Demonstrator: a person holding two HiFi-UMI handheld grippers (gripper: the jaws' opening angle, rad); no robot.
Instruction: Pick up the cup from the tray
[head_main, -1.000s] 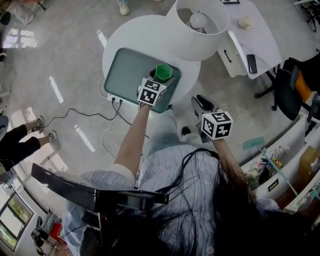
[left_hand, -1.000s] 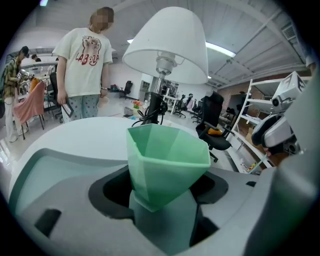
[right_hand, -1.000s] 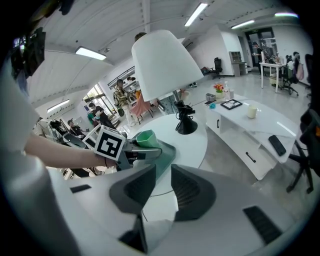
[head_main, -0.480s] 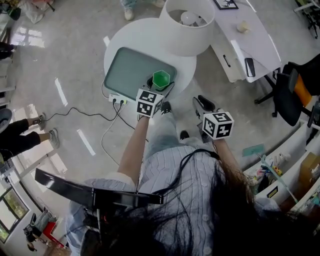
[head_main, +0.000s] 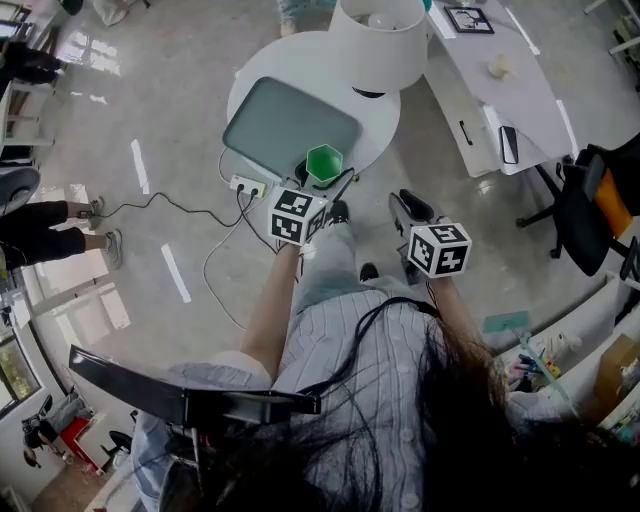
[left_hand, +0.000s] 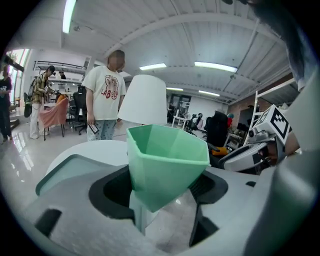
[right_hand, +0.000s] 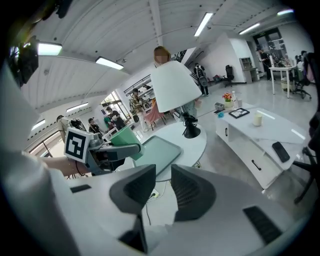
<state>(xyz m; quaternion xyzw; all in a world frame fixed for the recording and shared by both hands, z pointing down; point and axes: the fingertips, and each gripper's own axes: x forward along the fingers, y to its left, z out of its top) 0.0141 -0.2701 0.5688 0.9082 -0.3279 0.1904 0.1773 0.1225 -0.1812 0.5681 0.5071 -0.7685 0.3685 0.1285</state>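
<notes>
The biggest hazard we see is the round table (head_main: 262, 68) with its lamp (head_main: 378, 45). A wide swing of the arm could knock the shade, though it stands well apart from the grip. Next comes the tray (head_main: 285, 120): dipping the hand could catch its raised rim. The smallest risk, and in our view the likeliest, is the cup (head_main: 323, 163) itself. The left gripper (head_main: 320, 182) clamps it low on its tapered, faceted wall, so a loosened squeeze or a tilt could let it slide out.

As for containers, the tray lies bare, with nothing on it. The cup hangs in the air clear of the tray, by its near corner, and we see nothing inside it. The right gripper (head_main: 408, 210) idles beside us, its jaws nearly together on nothing.
</notes>
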